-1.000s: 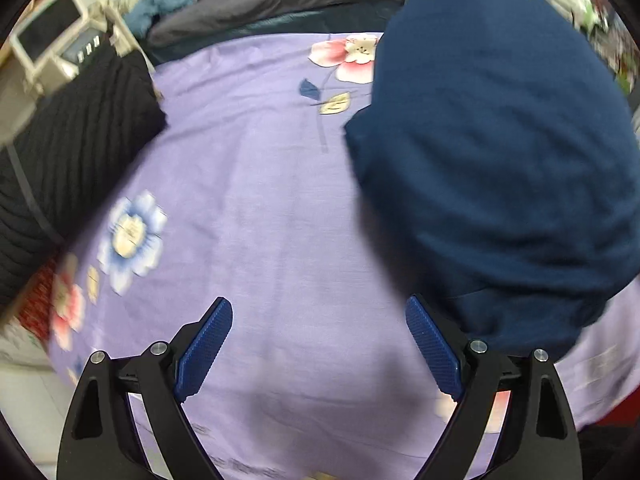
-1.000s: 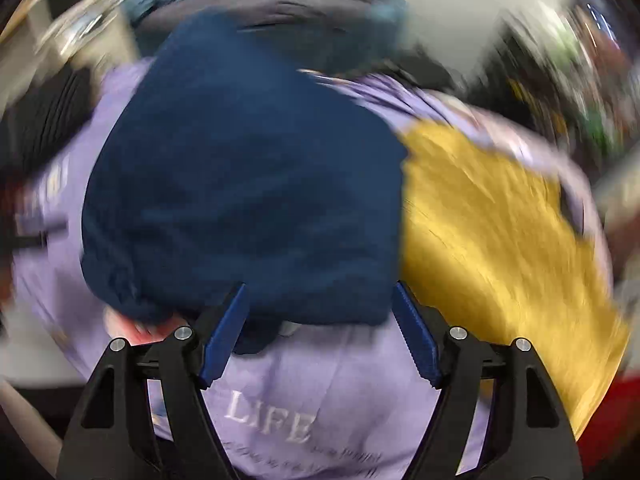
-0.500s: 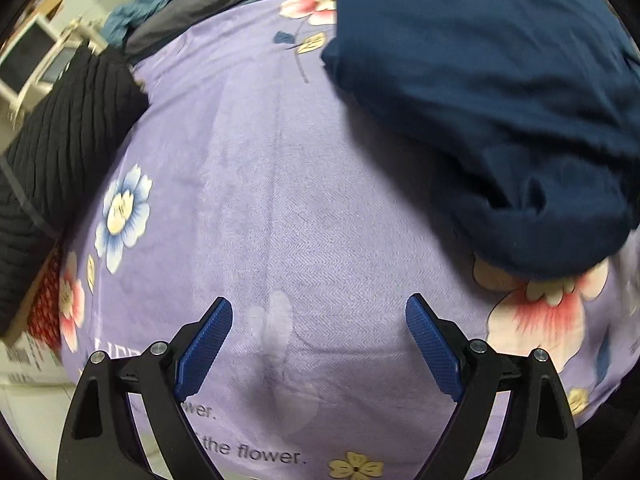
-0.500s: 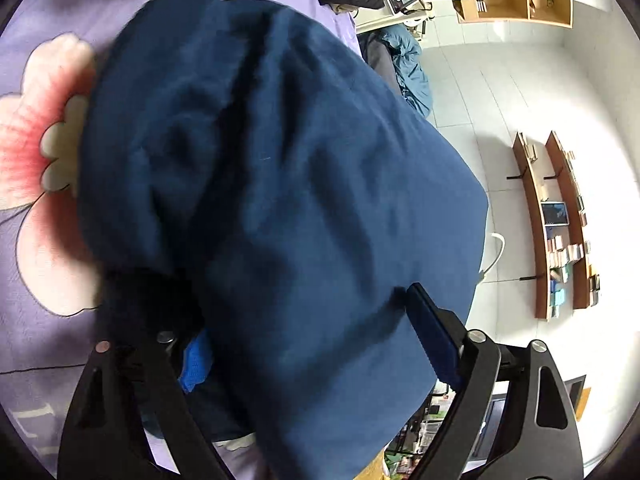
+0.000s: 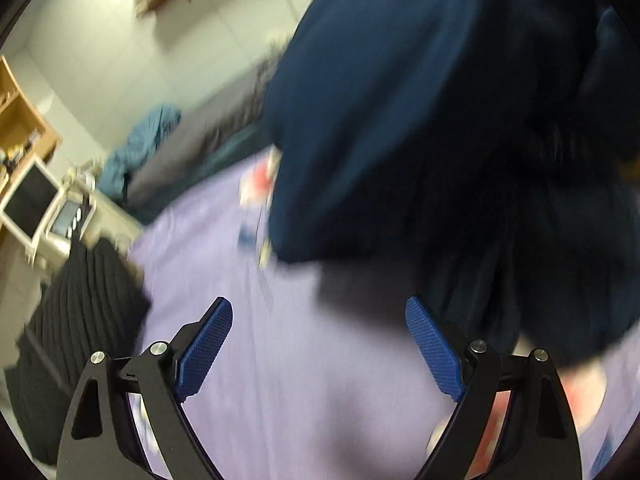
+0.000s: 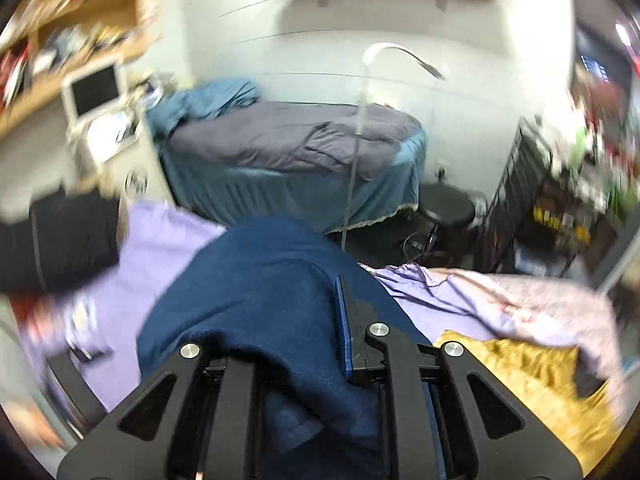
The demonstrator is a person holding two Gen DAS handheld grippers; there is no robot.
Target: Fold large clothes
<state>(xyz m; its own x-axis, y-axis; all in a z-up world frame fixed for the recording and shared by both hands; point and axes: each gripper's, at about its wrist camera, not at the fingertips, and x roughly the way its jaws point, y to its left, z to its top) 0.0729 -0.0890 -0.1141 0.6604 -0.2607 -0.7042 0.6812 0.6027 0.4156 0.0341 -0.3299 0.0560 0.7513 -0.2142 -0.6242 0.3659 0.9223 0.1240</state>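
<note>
A large navy blue garment hangs lifted above the purple floral bedsheet, filling the upper right of the left wrist view. My left gripper is open and empty, low over the sheet to the left of the garment. In the right wrist view my right gripper is shut on the navy garment, which drapes over its jaws; one blue pad shows beside the cloth.
A black ribbed garment lies at the sheet's left edge. A yellow garment lies on the right of the bed. Beyond stand a second bed with grey and teal covers, a floor lamp, shelves and a monitor.
The right gripper has closed on the navy garment and lifted it off the sheet. The left gripper has tilted upward, staying open; both views are blurred by motion.
</note>
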